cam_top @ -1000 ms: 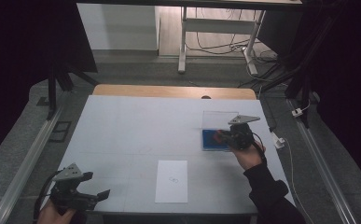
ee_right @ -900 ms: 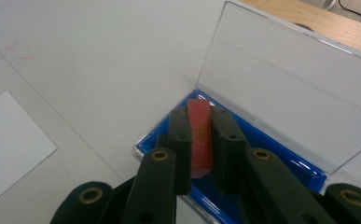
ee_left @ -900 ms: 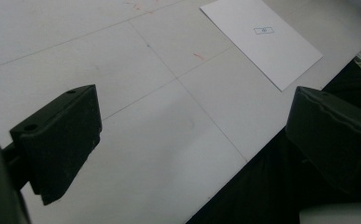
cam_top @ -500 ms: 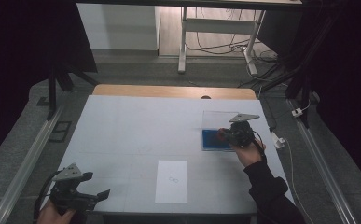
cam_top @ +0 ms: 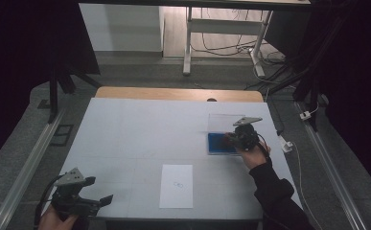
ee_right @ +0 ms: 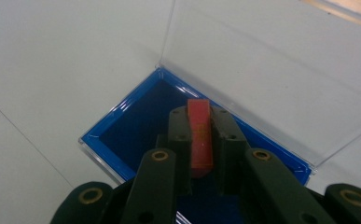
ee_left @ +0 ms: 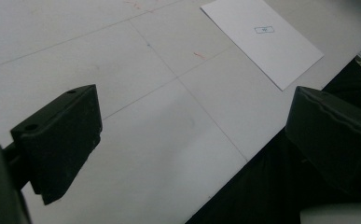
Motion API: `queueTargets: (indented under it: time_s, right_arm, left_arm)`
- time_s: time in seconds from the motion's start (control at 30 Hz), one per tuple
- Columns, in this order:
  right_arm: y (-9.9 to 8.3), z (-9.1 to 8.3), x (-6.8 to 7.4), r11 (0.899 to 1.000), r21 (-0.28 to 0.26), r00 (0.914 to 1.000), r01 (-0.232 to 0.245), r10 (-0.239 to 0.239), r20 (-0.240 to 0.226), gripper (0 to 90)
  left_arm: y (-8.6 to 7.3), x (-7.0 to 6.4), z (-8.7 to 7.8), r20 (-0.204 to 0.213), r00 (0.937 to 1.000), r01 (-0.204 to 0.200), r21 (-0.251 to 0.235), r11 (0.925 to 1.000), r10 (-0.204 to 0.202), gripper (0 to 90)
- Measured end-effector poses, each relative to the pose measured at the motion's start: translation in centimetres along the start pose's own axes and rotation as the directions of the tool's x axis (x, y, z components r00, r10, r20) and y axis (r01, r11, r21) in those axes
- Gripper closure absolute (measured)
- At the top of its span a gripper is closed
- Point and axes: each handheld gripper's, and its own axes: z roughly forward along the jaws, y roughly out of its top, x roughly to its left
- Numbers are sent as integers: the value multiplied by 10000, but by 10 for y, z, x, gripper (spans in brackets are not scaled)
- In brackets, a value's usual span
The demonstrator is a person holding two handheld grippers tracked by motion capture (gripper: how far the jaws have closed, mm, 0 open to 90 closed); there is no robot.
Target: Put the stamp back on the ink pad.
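Note:
A shallow blue box (cam_top: 217, 143) with its clear lid (cam_top: 223, 122) standing open lies at the table's right. My right gripper (cam_top: 230, 139) hangs over the box, shut on a small flat red piece (ee_right: 200, 136). In the right gripper view the red piece points down into the blue box (ee_right: 128, 125), with the clear lid (ee_right: 267, 70) beyond it. My left gripper (cam_top: 102, 200) rests at the near left corner of the table. It stands open with nothing between its fingers, as the left gripper (ee_left: 194, 121) view shows.
A white sheet of paper (cam_top: 177, 186) with a small printed mark lies near the front edge, at the middle; the paper (ee_left: 262, 39) also shows ahead of the left gripper. The white table (cam_top: 140, 129) ends in a wooden strip (cam_top: 173, 93) at the back.
The right gripper has edged slightly farther over the blue box with the red piece in it. The left gripper has hardly moved.

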Motion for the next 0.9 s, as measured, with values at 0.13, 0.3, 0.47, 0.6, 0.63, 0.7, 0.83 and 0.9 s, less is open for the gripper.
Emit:
queueTargets:
  time_s: [0.13, 0.3, 0.47, 0.6, 0.63, 0.7, 0.83, 0.9]
  right_arm:
    - [0, 5, 2, 9998, 158, 9999, 100, -100, -17, 801]
    - [1, 6, 1, 9998, 194, 10000, 57, -57, -36, 800]
    - [1, 6, 2, 9998, 180, 9999, 113, -114, 28, 796]
    - [1, 5, 2, 9999, 122, 9999, 112, -112, 4, 772]
    - [1, 4, 3, 9999, 78, 9999, 115, -115, 85, 766]
    - [2, 3, 2, 9999, -11, 9999, 109, -108, 71, 757]
    - [5, -3, 3, 9998, -201, 10000, 14, -14, -17, 719]
    - [6, -5, 3, 9997, -233, 9999, -58, 55, -144, 685]
  left_arm:
    - [0, 0, 0, -5, 10000, -10, 5, 10000, 10, 40]
    - [0, 0, 0, -3, 10000, -3, 4, 10000, 3, 40]
    - [0, 0, 0, -2, 10000, -10, 8, 10000, 10, 41]
    - [0, 0, 0, -16, 10000, -22, 7, 10000, 22, 41]
    - [0, 0, 0, -16, 10000, -26, 7, 10000, 26, 41]
    - [0, 0, 0, -1, 10000, -15, 1, 10000, 15, 41]
    - [0, 0, 0, -1, 10000, -17, -6, 10000, 17, 41]
    - [0, 0, 0, -1, 10000, -17, -7, 10000, 17, 41]
